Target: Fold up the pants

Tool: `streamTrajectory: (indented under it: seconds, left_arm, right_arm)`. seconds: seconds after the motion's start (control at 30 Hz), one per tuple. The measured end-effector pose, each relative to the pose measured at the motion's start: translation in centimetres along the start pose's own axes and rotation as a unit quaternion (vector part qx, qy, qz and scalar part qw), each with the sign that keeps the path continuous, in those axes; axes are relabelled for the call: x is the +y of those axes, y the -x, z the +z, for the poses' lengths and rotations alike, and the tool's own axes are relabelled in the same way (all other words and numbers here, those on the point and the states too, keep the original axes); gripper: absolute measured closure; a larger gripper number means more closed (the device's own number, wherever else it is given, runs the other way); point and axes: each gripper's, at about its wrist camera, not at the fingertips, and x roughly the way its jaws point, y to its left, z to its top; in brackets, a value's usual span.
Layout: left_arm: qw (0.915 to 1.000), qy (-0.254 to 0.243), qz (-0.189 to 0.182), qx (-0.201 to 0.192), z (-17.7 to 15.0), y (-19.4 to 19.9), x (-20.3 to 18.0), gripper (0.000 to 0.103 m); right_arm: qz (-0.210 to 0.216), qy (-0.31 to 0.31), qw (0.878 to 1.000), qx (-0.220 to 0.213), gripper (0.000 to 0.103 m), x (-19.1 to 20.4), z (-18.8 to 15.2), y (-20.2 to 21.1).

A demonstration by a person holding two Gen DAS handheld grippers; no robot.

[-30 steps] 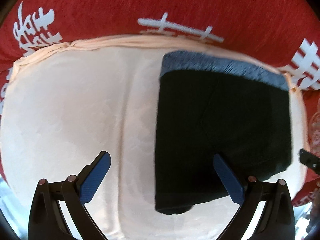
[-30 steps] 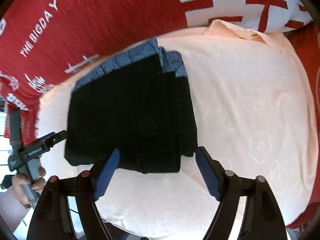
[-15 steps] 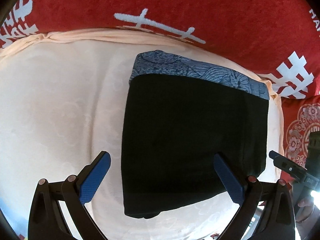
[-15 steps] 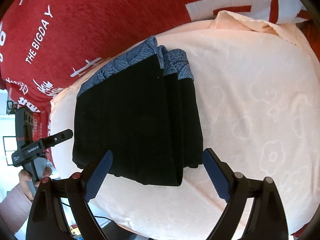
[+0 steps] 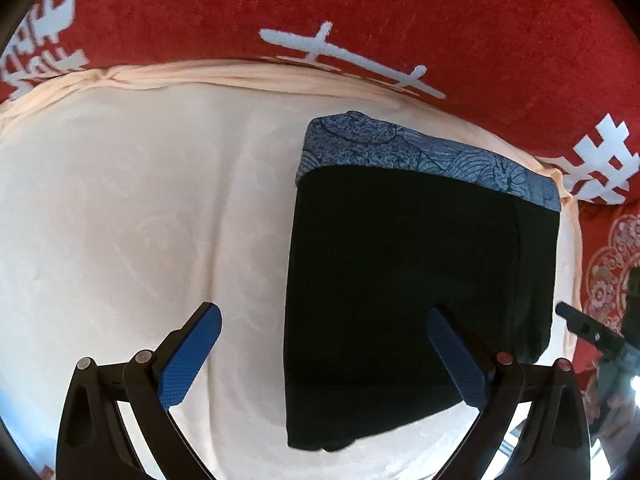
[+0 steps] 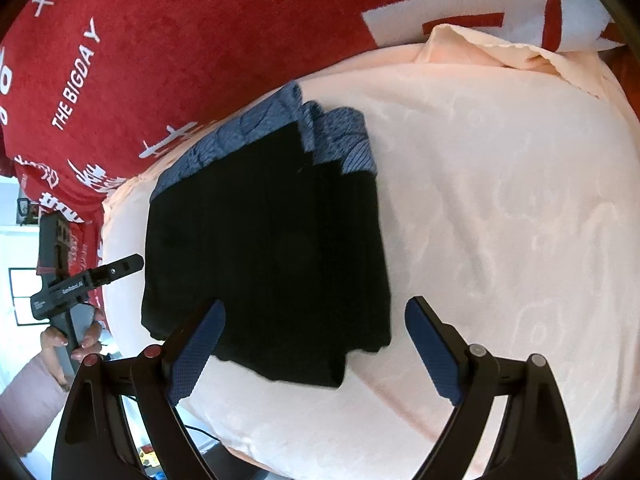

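On the peach blanket [image 5: 120, 208] lie our black pants [image 5: 408, 280], already folded into a compact, roughly square stack, with the blue patterned waistband [image 5: 424, 156] along the edge nearest the red cover [image 5: 320, 4] that borders the blanket. We hold both claws above the blanket, off the cloth, gripping nothing. Our left claw [image 5: 324, 356] stands wide open; measured from the pants, its one blue pad hangs over their near part and the other hangs over bare blanket to the stack's side. Our right claw [image 6: 316, 352] is likewise spread wide, one pad over the pants' near corner and the other past their free side edge. From the right wrist view the layered edges of the fold [image 6: 340, 148] show on the side of the pants toward the open blanket, and the left claw appears just beyond the opposite side, held by a hand [image 6: 68, 340]. The stack's slightly longer axis runs from waistband to near hem, pointing away from both claws, so each claw flanks one side of the pants and neither is clearly nearer. We judge the folding all but done; at most a last tidying of the stepped edges remains.
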Motion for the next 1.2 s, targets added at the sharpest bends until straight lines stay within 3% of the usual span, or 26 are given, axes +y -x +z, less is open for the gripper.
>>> streamTrajectory:
  seconds: [0.17, 0.3, 0.43, 0.53, 0.6, 0.67, 0.73, 0.8, 0.9, 1.2]
  left_arm:
    - [0.9992, -0.023, -0.034, 0.004, 1.5, -1.8, 0.9, 0.000]
    - [0.9963, -0.044, -0.073, 0.016, 2.1, -3.6, 1.6, 0.000]
    - [0.9922, -0.036, -0.119, 0.017, 2.2, -4.6, 1.9, 0.000]
    - [0.9904, -0.023, -0.134, 0.025, 1.8, -5.3, 1.7, 0.000]
    - [0.9918, -0.020, -0.125, 0.020, 1.6, -5.5, 1.1, 0.000]
    - [0.9932, -0.015, -0.115, 0.013, 1.5, -5.2, 0.8, 0.001]
    - [0.9928, -0.020, -0.118, -0.001, 1.3, -4.6, -0.5, 0.021]
    - [0.9941, -0.036, -0.101, -0.016, 1.0, -3.7, -1.5, 0.034]
    - [0.9954, -0.037, -0.084, -0.029, 0.4, -2.2, -2.3, 0.043]
    - [0.9963, -0.035, -0.063, -0.048, -3.3, 3.0, -3.6, 0.043]
  right_arm:
    - [0.034, 0.009, 0.999, 0.024, 0.010, -1.8, 1.7, -2.0]
    - [0.093, -0.002, 0.995, 0.038, 0.010, -3.4, 2.8, -3.8]
    - [0.165, -0.009, 0.985, 0.041, 0.010, -3.8, 3.5, -5.1]
    - [0.171, -0.024, 0.984, 0.042, 0.010, -3.5, 4.1, -5.9]
    - [0.163, -0.044, 0.985, 0.043, 0.013, -3.4, 4.4, -6.1]
    - [0.133, -0.052, 0.989, 0.047, 0.028, -3.3, 4.3, -5.8]
    - [0.132, -0.051, 0.989, 0.050, 0.042, -3.2, 4.2, -5.4]
    - [0.133, -0.052, 0.989, 0.046, 0.057, -3.1, 4.0, -4.7]
    - [0.146, -0.050, 0.987, 0.041, 0.062, -2.4, 3.8, -3.6]
    - [0.205, -0.062, 0.976, 0.037, 0.064, 0.3, -0.7, -0.3]
